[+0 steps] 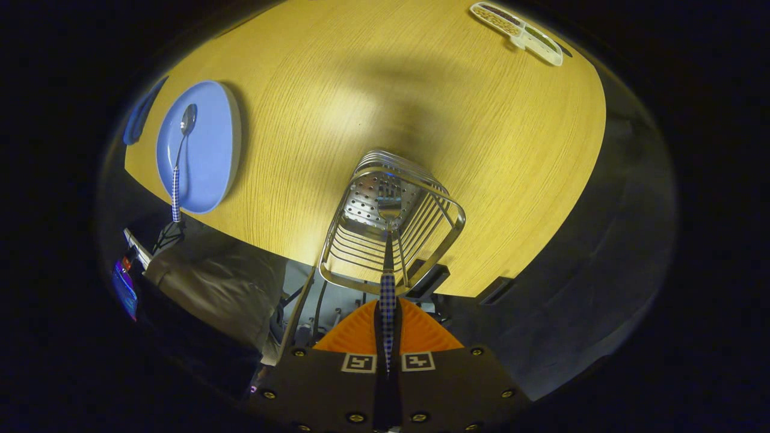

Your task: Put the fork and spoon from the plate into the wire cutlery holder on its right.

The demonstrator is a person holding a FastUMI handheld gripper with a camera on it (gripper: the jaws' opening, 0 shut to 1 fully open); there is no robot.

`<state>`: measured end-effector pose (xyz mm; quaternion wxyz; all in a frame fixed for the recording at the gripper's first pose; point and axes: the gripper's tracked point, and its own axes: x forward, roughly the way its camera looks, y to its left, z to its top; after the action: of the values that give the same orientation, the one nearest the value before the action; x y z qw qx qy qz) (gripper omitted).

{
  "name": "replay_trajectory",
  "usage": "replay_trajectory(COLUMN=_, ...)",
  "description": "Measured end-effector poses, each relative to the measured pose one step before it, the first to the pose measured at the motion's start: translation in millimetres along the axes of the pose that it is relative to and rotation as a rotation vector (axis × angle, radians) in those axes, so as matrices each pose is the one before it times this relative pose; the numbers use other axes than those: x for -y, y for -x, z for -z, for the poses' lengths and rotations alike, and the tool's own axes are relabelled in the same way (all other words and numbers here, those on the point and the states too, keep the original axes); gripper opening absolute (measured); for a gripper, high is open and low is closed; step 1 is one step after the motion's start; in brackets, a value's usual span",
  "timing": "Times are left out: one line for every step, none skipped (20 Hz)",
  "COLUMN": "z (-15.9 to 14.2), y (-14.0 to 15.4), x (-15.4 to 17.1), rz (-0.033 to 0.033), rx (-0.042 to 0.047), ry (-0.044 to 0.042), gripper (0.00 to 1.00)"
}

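My gripper is shut on the blue-checked handle of the fork, held straight above the wire cutlery holder. The fork's metal end reaches down inside the holder toward its perforated bottom; whether it touches I cannot tell. The holder stands near the front edge of the wooden table, just ahead of the fingers. To its left lies the blue plate. On that plate rests the spoon, bowl pointing away, its checked handle sticking out over the plate's near rim and the table edge.
A white divided tray with small items sits at the far right of the table. A blue object lies just left of the plate. Below the table's near edge are grey-brown cloth and some cables.
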<state>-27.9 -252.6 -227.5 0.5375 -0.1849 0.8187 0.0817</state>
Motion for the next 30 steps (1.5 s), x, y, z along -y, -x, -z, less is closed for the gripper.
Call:
replay_trajectory(z=-0.35, y=2.22, x=-0.33, rz=-0.00374, rx=-0.00794, ry=-0.00773, gripper=0.06)
replay_trajectory(z=0.17, y=-1.06, x=0.90, rz=-0.00440, rx=-0.00208, ry=-0.00813, gripper=0.06)
replay_trajectory(z=-1.30, y=1.17, x=-0.80, rz=-0.00943, rx=0.00232, ry=-0.01285, gripper=0.08)
replay_trajectory(z=-0.09, y=-0.30, x=-0.36, rz=-0.00441, rx=0.00737, ry=-0.00772, gripper=0.08)
replay_trajectory(z=0.03, y=1.21, x=1.50, rz=-0.00170, rx=0.01290, ry=-0.00419, gripper=0.10)
replay_trajectory(z=-2.51, y=2.70, x=1.23, rz=-0.00109, rx=0.02026, ry=-0.01131, gripper=0.10)
replay_trajectory(z=-0.57, y=2.72, x=1.57, rz=-0.00020, rx=0.01735, ry=-0.01252, gripper=0.10)
replay_trajectory(z=-0.97, y=3.32, x=1.60, rz=-0.00655, rx=0.02156, ry=-0.00903, gripper=0.10)
replay_trajectory(z=1.10, y=3.13, x=-1.28, rz=-0.00963, rx=0.01792, ry=-0.00649, gripper=0.18)
replay_trajectory(z=0.32, y=5.34, x=0.26, rz=-0.01253, rx=0.01414, ry=-0.01037, gripper=0.23)
replay_trajectory(z=2.47, y=0.72, x=1.49, rz=-0.00261, rx=0.01235, ry=-0.00918, gripper=0.25)
replay_trajectory(z=0.06, y=3.45, x=2.46, rz=0.00857, rx=0.01672, ry=-0.00635, gripper=0.30)
replay_trajectory(z=1.89, y=1.88, x=1.68, rz=0.01090, rx=0.02352, ry=-0.00813, gripper=0.32)
replay_trajectory(z=-0.79, y=5.76, x=-0.40, rz=0.00368, rx=0.03168, ry=-0.00639, gripper=0.32)
replay_trajectory(z=0.10, y=4.25, x=-2.39, rz=-0.00209, rx=0.03801, ry=-0.00864, gripper=0.32)
replay_trajectory(z=-1.59, y=7.37, x=-5.70, rz=-0.01124, rx=0.03774, ry=-0.00562, gripper=0.32)
replay_trajectory(z=1.39, y=6.25, x=-7.28, rz=-0.01434, rx=0.03264, ry=-0.00316, gripper=0.32)
replay_trajectory(z=-0.08, y=6.50, x=-6.42, rz=-0.00846, rx=0.02696, ry=-0.00009, gripper=0.32)
replay_trajectory(z=0.51, y=4.48, x=-7.08, rz=-0.00215, rx=0.02734, ry=0.00329, gripper=0.32)
replay_trajectory(z=-0.60, y=3.45, x=-8.26, rz=-0.00395, rx=0.02814, ry=0.00200, gripper=0.32)
replay_trajectory(z=1.52, y=-0.10, x=-9.28, rz=-0.00393, rx=0.02766, ry=-0.00571, gripper=0.32)
replay_trajectory(z=2.92, y=0.62, x=-11.30, rz=-0.01279, rx=0.02013, ry=0.00058, gripper=0.32)
replay_trajectory(z=3.36, y=-0.77, x=-13.01, rz=-0.01809, rx=0.01555, ry=-0.00422, gripper=0.32)
replay_trajectory(z=3.06, y=-1.00, x=-11.17, rz=-0.01448, rx=0.01004, ry=-0.00667, gripper=0.32)
replay_trajectory(z=1.77, y=-2.10, x=-10.05, rz=-0.01045, rx=0.01100, ry=0.00197, gripper=0.32)
replay_trajectory(z=1.54, y=-0.46, x=-8.29, rz=-0.00542, rx=0.00878, ry=0.00650, gripper=0.32)
replay_trajectory(z=1.98, y=-3.00, x=-8.22, rz=-0.00332, rx=0.00906, ry=0.00891, gripper=0.32)
replay_trajectory(z=-0.16, y=-2.54, x=-6.61, rz=0.01078, rx=0.01438, ry=0.01460, gripper=0.32)
replay_trajectory(z=1.39, y=-2.96, x=-4.40, rz=0.01544, rx=0.01163, ry=0.02068, gripper=0.32)
replay_trajectory(z=1.13, y=-3.78, x=-6.80, rz=0.00602, rx=0.00517, ry=0.01201, gripper=0.32)
